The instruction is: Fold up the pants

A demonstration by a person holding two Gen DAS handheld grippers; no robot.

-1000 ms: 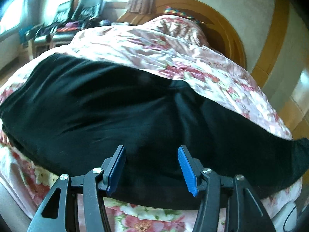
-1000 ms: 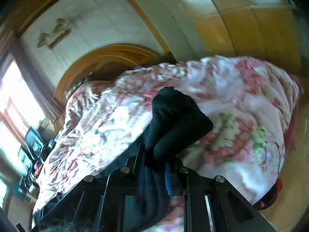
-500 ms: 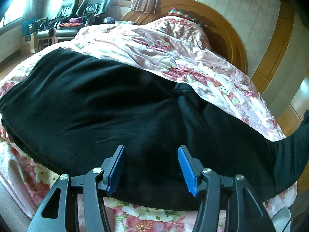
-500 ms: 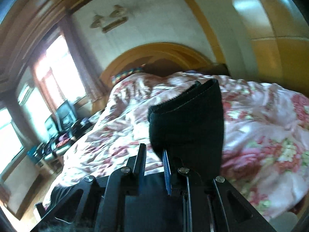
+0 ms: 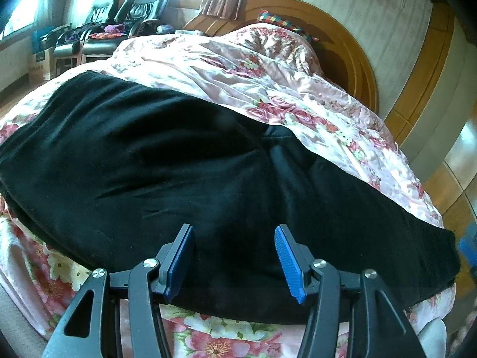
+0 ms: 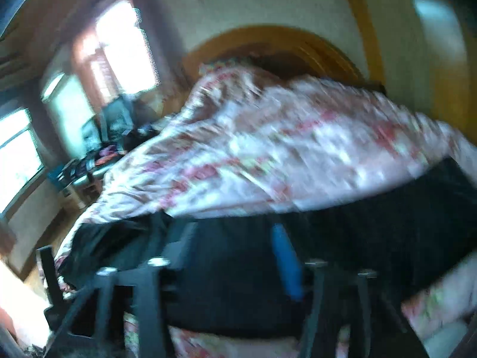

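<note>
Left claw (image 5: pixel 235 256) hangs wide open with nothing between its blue pads (image 5: pixel 287 261), poised just above the near hem of the black pants (image 5: pixel 184 161). Directly ahead of it and below lies the broad dark cloth, spread flat on the flowered quilt (image 5: pixel 268 77). The long axis of the pants runs crosswise to the claw, from far out on its left to its right, where the cloth narrows toward a leg end (image 5: pixel 441 256) near the edge of the bed. Beyond the pants the quilt rises toward the wooden headboard (image 5: pixel 342 35), and off to the far left stand dark chairs (image 5: pixel 119 9) by the window.

Right claw (image 6: pixel 235 256) appears only through heavy blur; its fingers seem to stand apart, one blue pad (image 6: pixel 287 262) showing clear of cloth, so it looks spread and empty, though that is a judgement from a smeared picture. The pants (image 6: pixel 387 232) lie just ahead of it and under it, again stretching sideways across its view.

Both claws sit on the near long side of the pants. A lengthwise fold would likely mean gripping one end and carrying it along that sideways axis; the right claw seems the nearer to the narrow leg end.
</note>
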